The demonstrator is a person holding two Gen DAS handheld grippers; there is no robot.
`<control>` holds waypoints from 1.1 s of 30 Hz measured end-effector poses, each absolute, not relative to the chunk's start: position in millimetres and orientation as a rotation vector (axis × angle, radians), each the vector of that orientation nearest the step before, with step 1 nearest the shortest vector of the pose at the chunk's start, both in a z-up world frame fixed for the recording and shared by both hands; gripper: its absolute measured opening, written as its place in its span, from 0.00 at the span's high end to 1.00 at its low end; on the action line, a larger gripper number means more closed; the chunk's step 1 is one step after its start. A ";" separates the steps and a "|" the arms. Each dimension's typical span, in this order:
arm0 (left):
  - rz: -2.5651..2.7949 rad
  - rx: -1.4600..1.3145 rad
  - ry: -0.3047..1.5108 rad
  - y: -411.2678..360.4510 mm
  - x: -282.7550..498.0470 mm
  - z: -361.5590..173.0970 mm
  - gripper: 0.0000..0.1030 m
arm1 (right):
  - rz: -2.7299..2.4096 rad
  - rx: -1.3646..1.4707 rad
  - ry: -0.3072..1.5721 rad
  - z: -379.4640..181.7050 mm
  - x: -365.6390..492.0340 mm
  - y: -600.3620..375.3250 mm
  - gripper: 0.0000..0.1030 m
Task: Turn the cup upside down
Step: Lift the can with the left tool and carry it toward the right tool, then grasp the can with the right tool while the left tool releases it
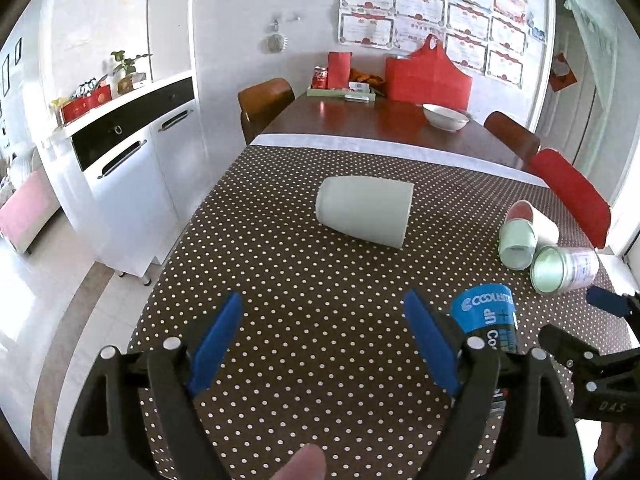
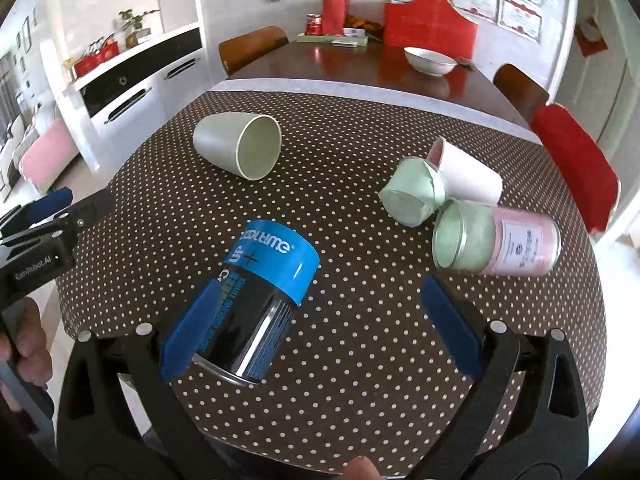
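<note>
A pale green cup (image 1: 366,214) lies on its side on the dotted tablecloth (image 1: 280,280), its mouth to the right; in the right wrist view (image 2: 240,148) its open mouth faces me. My left gripper (image 1: 326,344) is open and empty, short of the cup. My right gripper (image 2: 326,328) is open; a blue and black can (image 2: 256,296) lies between its fingers, against the left finger (image 2: 192,328). The can also shows in the left wrist view (image 1: 490,320).
At the right lie a white cup (image 2: 468,172), a small mint cup (image 2: 414,192) and a pink-labelled glass jar (image 2: 496,242). A white bowl (image 2: 430,60), red bags and a tray stand at the table's far end. Chairs stand around it, including a red one (image 2: 576,160).
</note>
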State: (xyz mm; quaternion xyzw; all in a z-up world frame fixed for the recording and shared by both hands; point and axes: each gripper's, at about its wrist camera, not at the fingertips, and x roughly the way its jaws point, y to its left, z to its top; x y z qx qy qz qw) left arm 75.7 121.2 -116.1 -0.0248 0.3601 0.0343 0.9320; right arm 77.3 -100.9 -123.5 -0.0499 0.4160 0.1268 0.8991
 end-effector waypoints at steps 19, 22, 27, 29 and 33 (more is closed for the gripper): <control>0.136 -0.029 0.783 103.2 81.1 -123.3 0.20 | 0.785 -0.707 0.766 -138.2 98.3 -90.0 0.06; 0.156 -0.017 0.798 99.5 83.0 -125.7 0.20 | 0.863 -0.875 0.711 -139.9 102.5 -82.4 0.06; 0.210 -0.014 0.835 100.8 83.3 -133.8 0.20 | 1.050 -1.186 0.608 -147.0 103.6 -67.8 0.06; 0.230 -0.011 0.854 101.7 83.5 -138.9 0.20 | 1.133 -1.273 0.600 -151.2 105.8 -58.6 0.06; 0.260 -0.009 0.888 104.2 82.9 -147.1 0.20 | 1.270 -1.410 0.607 -158.1 102.0 -44.3 0.06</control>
